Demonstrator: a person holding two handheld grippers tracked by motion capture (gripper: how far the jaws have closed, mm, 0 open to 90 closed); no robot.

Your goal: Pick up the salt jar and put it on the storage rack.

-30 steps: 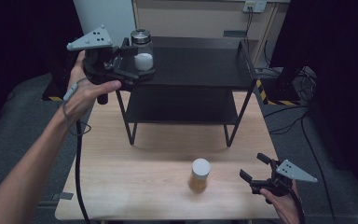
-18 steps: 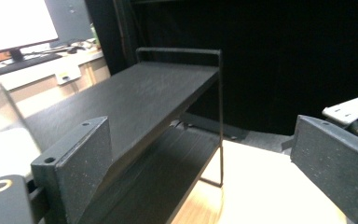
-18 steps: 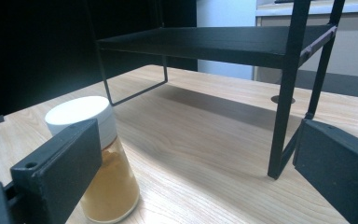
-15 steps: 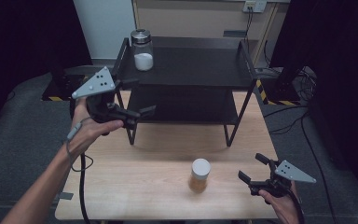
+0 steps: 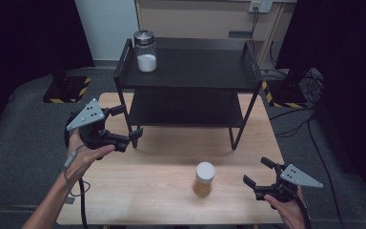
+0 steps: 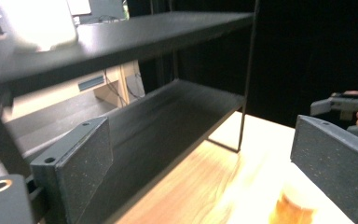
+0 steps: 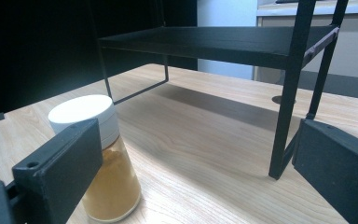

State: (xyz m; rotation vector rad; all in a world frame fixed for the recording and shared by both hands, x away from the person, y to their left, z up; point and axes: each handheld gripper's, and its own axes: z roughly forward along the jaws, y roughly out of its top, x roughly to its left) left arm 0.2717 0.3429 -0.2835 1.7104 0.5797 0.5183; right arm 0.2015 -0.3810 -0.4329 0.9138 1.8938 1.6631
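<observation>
High view: spice jar [image 5: 204,179] stood upright on table [image 5: 162,191], long axis vertical, white cap up, near right gripper [image 5: 261,176], whose jaws were spread, empty. Left gripper [image 5: 129,128] gaped empty by the shelf rack [image 5: 190,71]. Likely step: reaching for jar; next needs jaws around it.

Right gripper view: jar [image 7: 103,163] beside left jaw, not between.

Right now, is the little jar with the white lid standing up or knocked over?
Standing up. The jar sits on its base on the table, white lid on top, orange-brown stuff inside.
</observation>
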